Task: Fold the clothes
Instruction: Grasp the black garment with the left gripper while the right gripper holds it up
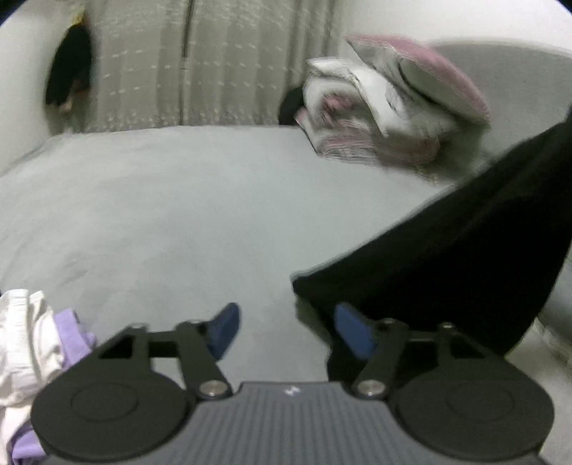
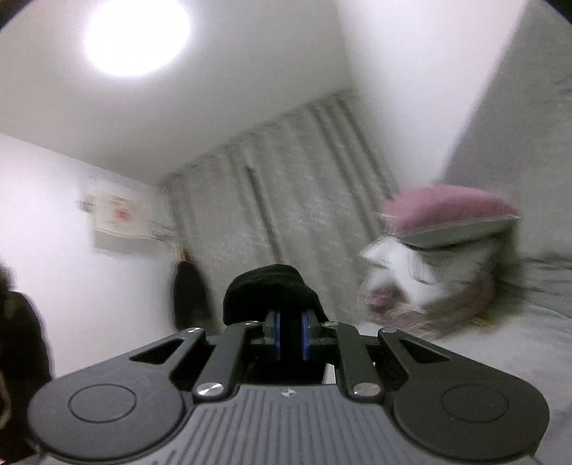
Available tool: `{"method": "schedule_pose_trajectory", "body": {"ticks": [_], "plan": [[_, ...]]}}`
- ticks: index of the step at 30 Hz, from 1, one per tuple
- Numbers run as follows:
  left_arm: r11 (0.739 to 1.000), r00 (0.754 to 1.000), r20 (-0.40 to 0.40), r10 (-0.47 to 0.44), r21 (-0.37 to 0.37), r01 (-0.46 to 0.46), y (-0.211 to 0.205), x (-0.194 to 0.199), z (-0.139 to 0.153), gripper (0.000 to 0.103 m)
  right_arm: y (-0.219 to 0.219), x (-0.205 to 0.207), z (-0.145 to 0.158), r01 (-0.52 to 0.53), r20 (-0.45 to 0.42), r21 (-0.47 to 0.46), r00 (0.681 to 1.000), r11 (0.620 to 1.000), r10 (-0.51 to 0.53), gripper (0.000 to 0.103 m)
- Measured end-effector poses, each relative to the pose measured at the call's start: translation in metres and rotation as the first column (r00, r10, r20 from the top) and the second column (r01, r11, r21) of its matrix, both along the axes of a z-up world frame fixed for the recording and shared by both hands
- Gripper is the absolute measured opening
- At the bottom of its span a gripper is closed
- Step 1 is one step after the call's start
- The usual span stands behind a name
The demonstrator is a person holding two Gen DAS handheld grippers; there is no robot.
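Grey bedspread [image 1: 171, 214] filled the left wrist view, smooth and mostly bare. Nearest the camera, left gripper [image 1: 286, 331] pointed down at the bed, its blue pads [image 1: 226, 327] well apart, nothing between them. Right pad sat just at the edge of the black garment [image 1: 447, 264]; could not tell whether it touched. Garment ran as a dark slanted sheet from near that pad up to the right edge of the view, lower end close to the bedspread, upper end lifted off it. At the lower left corner, a crumpled white and lilac heap [image 1: 32, 343] lay on the bed beside the gripper body.

Right gripper [image 2: 291, 338] pointed about level across the room, pads nearly together and clamped on a fold of the black garment, which bulged up and over the fingertips in a rounded lump.

Farther off, a stack of folded bedding [image 1: 375, 118] sat at the head of the bed, white and pink layers, a pink pillow [image 2: 447, 211] on top. Grey headboard [image 2: 518, 125] stood behind the stack. Patterned grey curtain [image 1: 200, 71] covered the far wall. Dark item [image 1: 69, 71] hung on the white wall left of the curtain; blurred. Round ceiling light [image 2: 137, 34] glared overhead in the right wrist view. A person's dark sleeve or body [image 2: 18, 357] showed at that view's left edge, too blurred to say more.
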State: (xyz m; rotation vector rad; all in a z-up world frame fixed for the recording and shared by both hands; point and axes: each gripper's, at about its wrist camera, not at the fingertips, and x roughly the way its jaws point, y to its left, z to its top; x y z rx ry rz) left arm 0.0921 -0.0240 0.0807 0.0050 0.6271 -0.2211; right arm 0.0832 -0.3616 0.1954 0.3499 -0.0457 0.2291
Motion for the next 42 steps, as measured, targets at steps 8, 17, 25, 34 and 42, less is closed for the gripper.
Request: {"method": "schedule_pose_trajectory", "body": {"ticks": [8, 17, 25, 34, 42], "plan": [[0.987, 0.995, 0.034, -0.09, 0.139, 0.084, -0.044, -0.001, -0.016, 0.101, -0.045, 0.058, -0.063, 0.198, -0.495, -0.072, 0.843, 0.978, -0.207, 0.016], [0.958, 0.974, 0.126, -0.187, 0.244, 0.152, -0.057, 0.016, -0.01, 0.096, -0.03, 0.057, -0.05, 0.213, -0.462, -0.104, 0.855, 0.971, -0.238, 0.016], [0.94, 0.952, 0.072, -0.299, 0.195, 0.281, -0.054, 0.053, -0.021, 0.092, -0.006, 0.073, -0.074, 0.102, -0.54, -0.312, 0.799, 0.945, -0.265, 0.048], [0.849, 0.878, 0.024, -0.478, 0.269, 0.455, -0.087, 0.068, -0.046, 0.044, 0.043, 0.09, -0.125, -0.365, -0.703, -0.458, 0.707, 0.811, -0.079, 0.05], [0.913, 0.917, 0.046, -0.396, 0.128, 0.388, -0.067, 0.074, -0.024, 0.014, 0.046, 0.112, -0.143, -0.413, -0.736, -0.46, 0.673, 0.786, -0.077, 0.011]]}}
